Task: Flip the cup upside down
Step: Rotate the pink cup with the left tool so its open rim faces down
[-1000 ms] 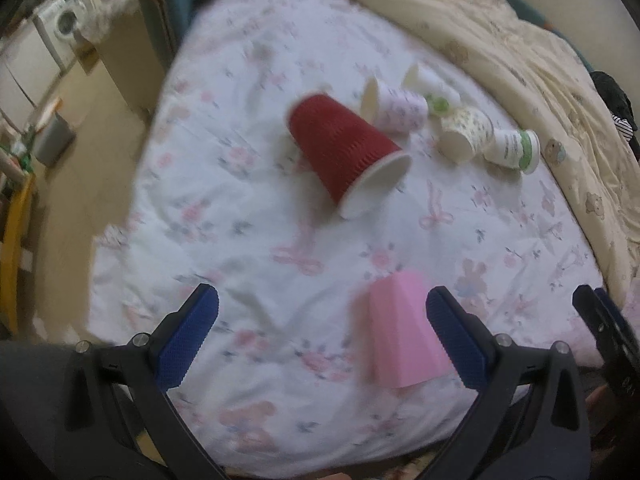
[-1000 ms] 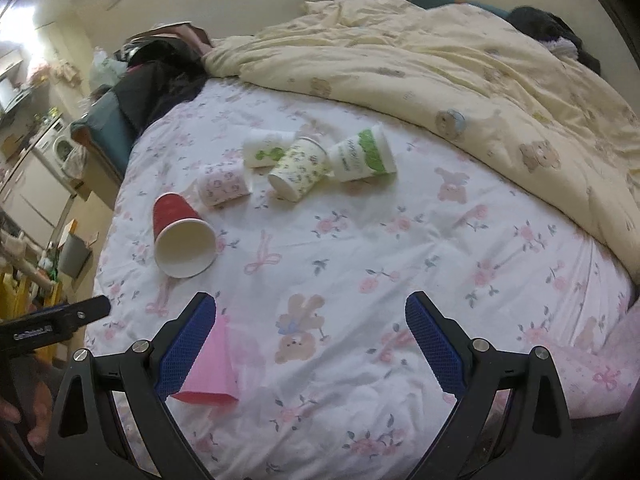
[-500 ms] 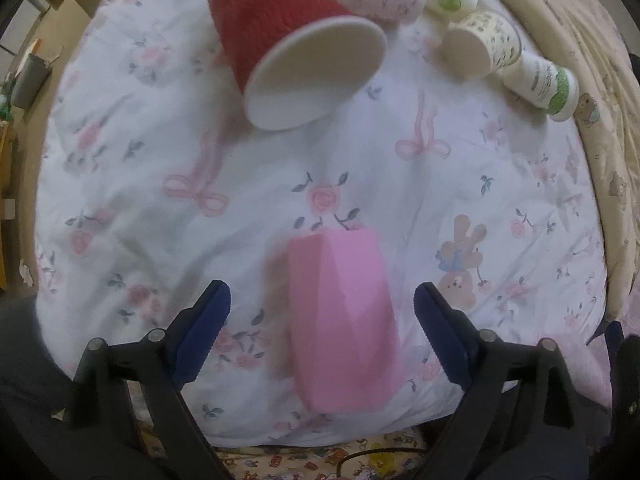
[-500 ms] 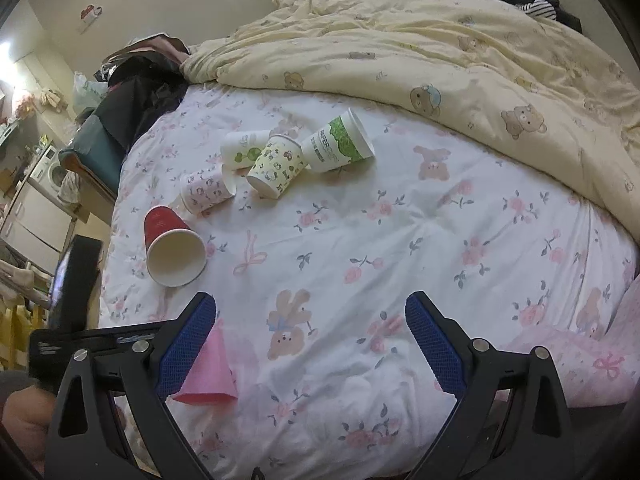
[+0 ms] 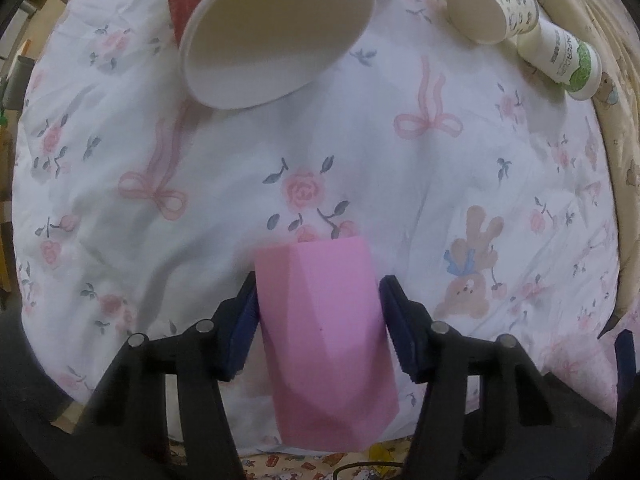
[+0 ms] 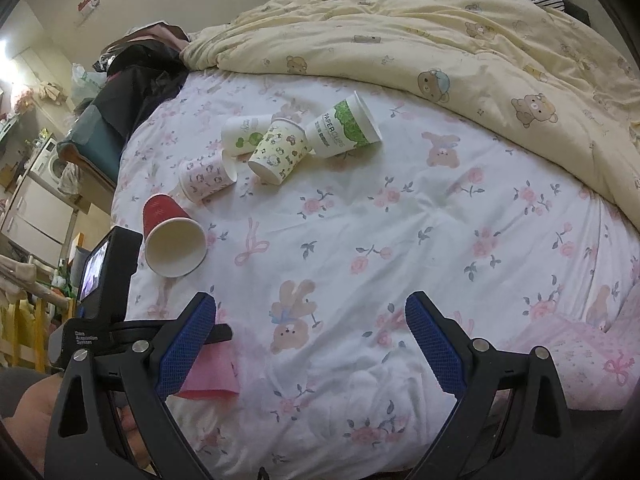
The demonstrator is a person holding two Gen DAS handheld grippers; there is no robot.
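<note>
A pink faceted cup stands on the floral bedsheet near the bed's front edge, its narrow closed end up. My left gripper has its blue pads against both sides of the cup. In the right wrist view the pink cup shows partly behind the left finger of my right gripper, which is open and empty above the sheet. The left gripper's body shows at the left there.
A red cup lies on its side just beyond the pink one, also in the right wrist view. Three more paper cups lie tipped farther back. A cream duvet covers the far side.
My left gripper has moved down and forward over the pink cup, and its jaws have closed from wide open onto the cup's sides. The right gripper stayed open.
</note>
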